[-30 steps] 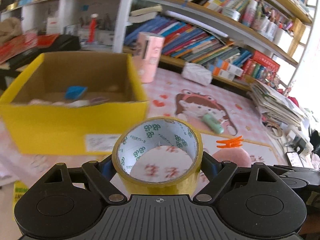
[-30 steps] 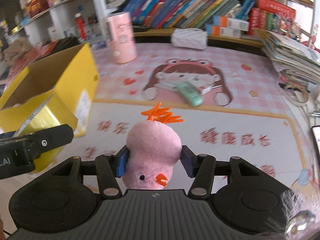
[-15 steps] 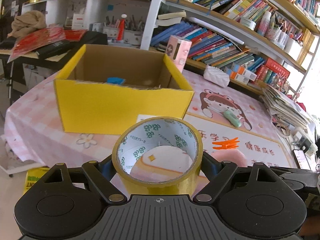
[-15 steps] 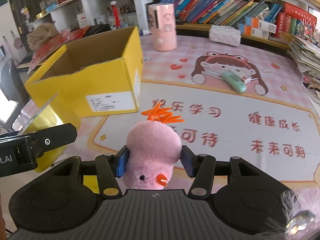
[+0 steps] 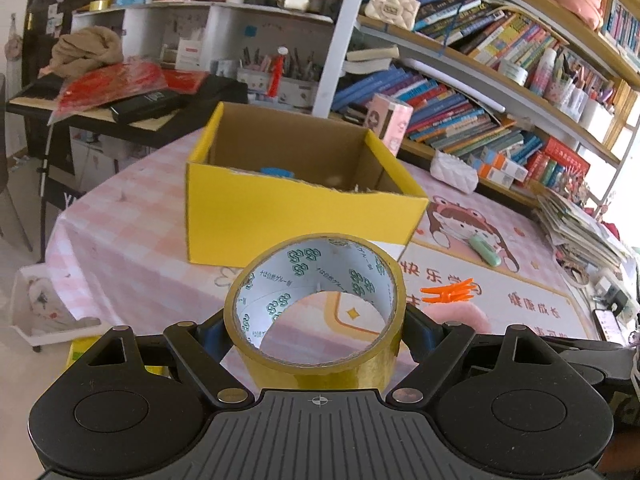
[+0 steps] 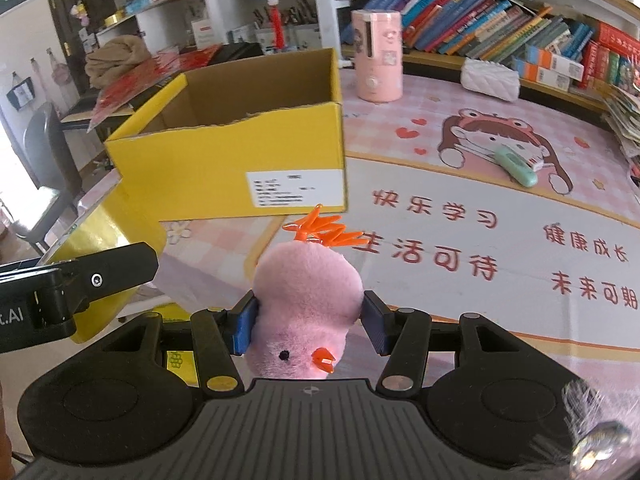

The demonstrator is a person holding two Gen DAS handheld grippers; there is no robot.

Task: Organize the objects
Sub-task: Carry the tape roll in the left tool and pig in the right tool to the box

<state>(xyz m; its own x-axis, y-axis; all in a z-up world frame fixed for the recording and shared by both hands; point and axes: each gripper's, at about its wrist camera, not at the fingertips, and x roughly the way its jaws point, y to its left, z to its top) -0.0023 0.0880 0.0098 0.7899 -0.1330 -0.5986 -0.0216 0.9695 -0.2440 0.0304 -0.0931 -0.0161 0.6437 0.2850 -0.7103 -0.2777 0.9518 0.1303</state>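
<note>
1. The roll of yellow tape (image 5: 316, 312) sits between the two fingers of the left gripper (image 5: 316, 330), which presses on its sides and holds it above the table, with the open core facing up and forward.
2. The pink plush chick (image 6: 306, 304) with orange comb is clamped between the blue pads (image 6: 245, 328) of the right gripper (image 6: 310, 326); its face points toward the camera.
3. The yellow cardboard box (image 5: 296, 208) stands open on the table just beyond both grippers, and small items lie inside, among them something blue.
4. The table wears a pink checked cloth (image 5: 120, 240) and a mat with a cartoon girl (image 6: 508, 140) and red Chinese characters.
5. A mint-green small device (image 6: 516, 166) lies on the mat, well apart from the box.
6. A pink cylinder container (image 6: 376, 56) and a white quilted pouch (image 6: 490, 74) stand near the far edge.
7. Behind are crowded bookshelves (image 5: 472, 92), and at left a side desk with red packets (image 5: 112, 82).
</note>
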